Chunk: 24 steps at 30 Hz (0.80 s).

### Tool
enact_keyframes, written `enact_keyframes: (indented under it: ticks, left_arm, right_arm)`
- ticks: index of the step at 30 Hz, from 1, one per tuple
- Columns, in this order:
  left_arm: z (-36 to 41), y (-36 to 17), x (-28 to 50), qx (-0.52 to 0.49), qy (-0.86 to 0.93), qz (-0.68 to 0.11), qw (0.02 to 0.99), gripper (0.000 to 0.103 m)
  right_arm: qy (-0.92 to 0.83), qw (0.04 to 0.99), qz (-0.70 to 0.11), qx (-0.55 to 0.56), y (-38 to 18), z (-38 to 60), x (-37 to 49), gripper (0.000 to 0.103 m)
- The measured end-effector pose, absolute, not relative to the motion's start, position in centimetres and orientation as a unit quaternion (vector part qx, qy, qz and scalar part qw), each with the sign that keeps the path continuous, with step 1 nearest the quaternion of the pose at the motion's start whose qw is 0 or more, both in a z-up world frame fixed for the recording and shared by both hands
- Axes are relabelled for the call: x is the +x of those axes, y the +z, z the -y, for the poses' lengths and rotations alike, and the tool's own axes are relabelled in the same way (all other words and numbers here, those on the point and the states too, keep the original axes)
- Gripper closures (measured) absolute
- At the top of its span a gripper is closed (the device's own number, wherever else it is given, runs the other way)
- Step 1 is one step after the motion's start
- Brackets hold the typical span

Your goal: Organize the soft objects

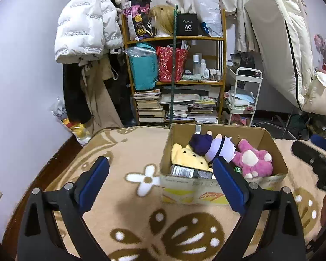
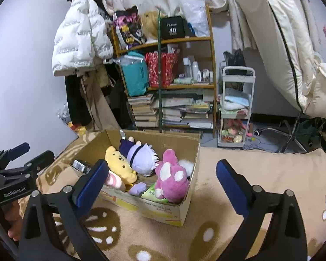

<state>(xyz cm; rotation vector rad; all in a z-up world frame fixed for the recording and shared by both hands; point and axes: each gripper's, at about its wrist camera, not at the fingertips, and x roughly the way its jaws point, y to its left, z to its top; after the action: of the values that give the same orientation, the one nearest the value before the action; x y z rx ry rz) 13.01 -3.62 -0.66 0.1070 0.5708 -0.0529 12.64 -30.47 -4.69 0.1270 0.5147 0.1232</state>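
Soft toys packed in a cardboard box [image 1: 219, 188] near the far edge of a flower-patterned blanket [image 1: 128, 206]: pink bear [image 2: 171, 178] at the right end, purple-haired doll [image 2: 141, 156] in the middle, yellow bear [image 2: 117, 161] on the left. Left gripper [image 1: 160, 183] and right gripper [image 2: 162, 184] both hovering before the box, jaws spread wide, holding nothing.

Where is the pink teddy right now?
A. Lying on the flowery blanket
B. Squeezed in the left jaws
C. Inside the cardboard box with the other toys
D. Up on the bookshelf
C: the pink teddy lies inside the cardboard box, next to the purple-haired doll and the yellow plush, while the left gripper and the right gripper both have their jaws open and empty.
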Motion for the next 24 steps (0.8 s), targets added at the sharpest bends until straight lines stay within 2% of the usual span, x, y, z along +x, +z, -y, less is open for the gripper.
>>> enact_keyframes:
  ticks: [10, 14, 24]
  left_arm:
    - [1.9, 2.0, 7.6, 0.046, -0.026, -0.259, 0.965, 0.006]
    - [1.7, 2.5, 5.4, 0.058, -0.025, -0.246, 0.967, 0.002]
    - [1.1, 2.7, 1.7, 0.062, -0.022, -0.235, 0.97, 0.002]
  right_arm:
    - [0.056, 0.974, -0.213, 0.053, -1.7, 30.5, 8.0, 0.0]
    - [0.052, 0.977, -0.201, 0.044, -0.8, 30.3, 6.3, 0.0]
    - [0.043, 0.978, -0.195, 0.055, -0.9, 30.6, 3.0, 0.0]
